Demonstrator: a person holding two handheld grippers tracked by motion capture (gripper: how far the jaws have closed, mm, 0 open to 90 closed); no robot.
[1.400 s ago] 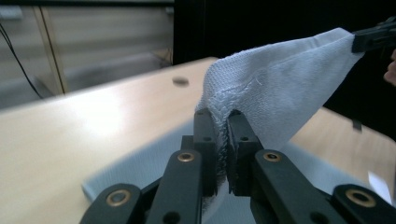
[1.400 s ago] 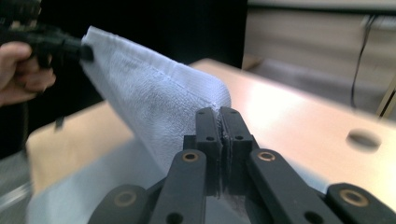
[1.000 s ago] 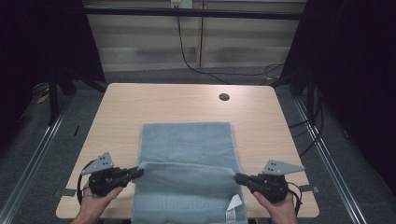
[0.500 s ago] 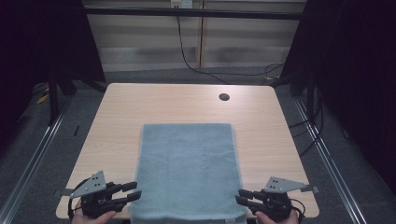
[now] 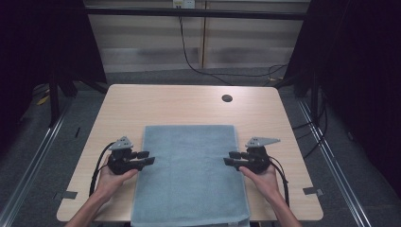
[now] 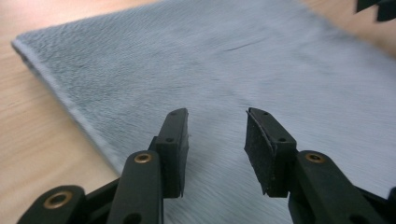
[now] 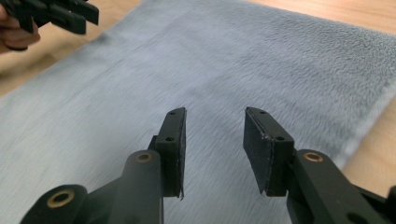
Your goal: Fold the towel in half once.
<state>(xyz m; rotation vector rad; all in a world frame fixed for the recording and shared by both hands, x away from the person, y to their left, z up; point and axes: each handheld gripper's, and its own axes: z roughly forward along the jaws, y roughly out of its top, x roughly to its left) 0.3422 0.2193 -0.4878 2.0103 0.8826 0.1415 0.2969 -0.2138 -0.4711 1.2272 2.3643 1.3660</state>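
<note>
While grey towel (image 5: 189, 175) covers wooden table (image 5: 156, 106), darkness surrounds.

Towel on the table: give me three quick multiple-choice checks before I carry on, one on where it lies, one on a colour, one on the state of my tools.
1. Where does the towel lie on the table?
A. far half, by the hole
B. near half, its near edge hanging over the table's near edge
C. hard against the left edge

2. What colour is the towel?
A. grey-blue
B. red
C. white

3. How do the left tool and right tool stand?
A. both shut on the towel
B. one open, one shut
C. both open, holding nothing

Answers: 1 B, the high view shows the cloth running off the near edge; 2 A, all views show grey-blue pile; 3 C, each gripper view shows an empty gap between the jaws.
</note>
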